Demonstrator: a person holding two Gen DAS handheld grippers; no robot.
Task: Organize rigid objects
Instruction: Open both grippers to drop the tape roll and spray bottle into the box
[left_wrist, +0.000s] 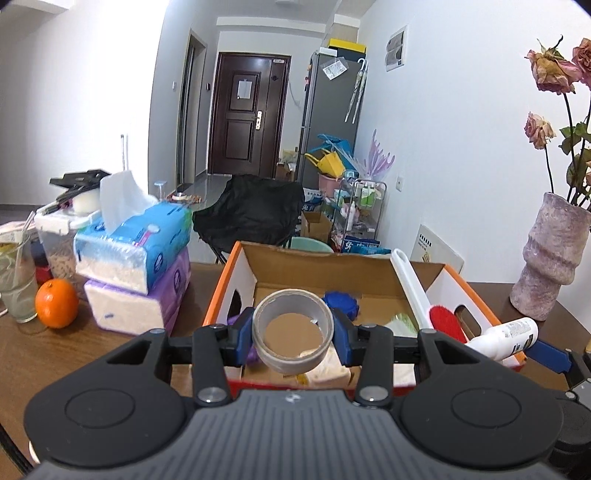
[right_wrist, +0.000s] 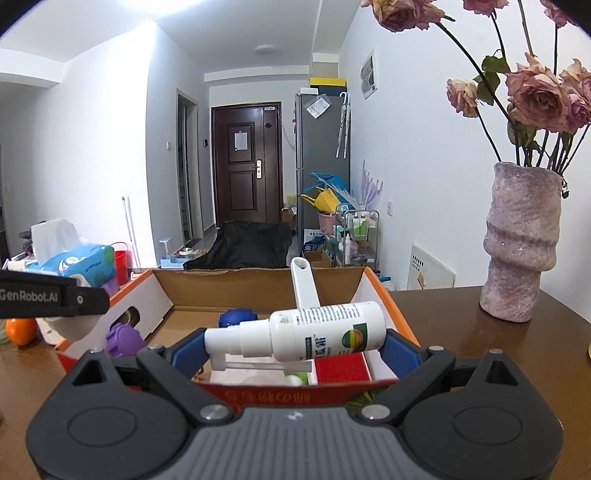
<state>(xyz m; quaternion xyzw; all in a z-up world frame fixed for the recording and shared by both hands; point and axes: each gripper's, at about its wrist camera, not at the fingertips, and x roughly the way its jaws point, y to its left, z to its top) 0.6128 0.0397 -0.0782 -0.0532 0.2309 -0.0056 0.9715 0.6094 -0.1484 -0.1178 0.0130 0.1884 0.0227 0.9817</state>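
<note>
Left gripper (left_wrist: 293, 334): clamped on tape roll (left_wrist: 293, 328), held above cardboard box (left_wrist: 236, 269). Right gripper (right_wrist: 295, 349): clamped on white spray bottle (right_wrist: 314, 332) (lying sideways), above same box. Inside: white-handled brush (left_wrist: 412, 286), blue lid (left_wrist: 341, 301).

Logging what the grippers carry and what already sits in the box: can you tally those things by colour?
White: 2, spray bottle, brush handle
Grey: 1, tape roll
Blue: 1, lid
Purple: 1, lid
Total: 5

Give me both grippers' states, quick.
Left gripper: shut on the tape roll.
Right gripper: shut on the white spray bottle.
</note>
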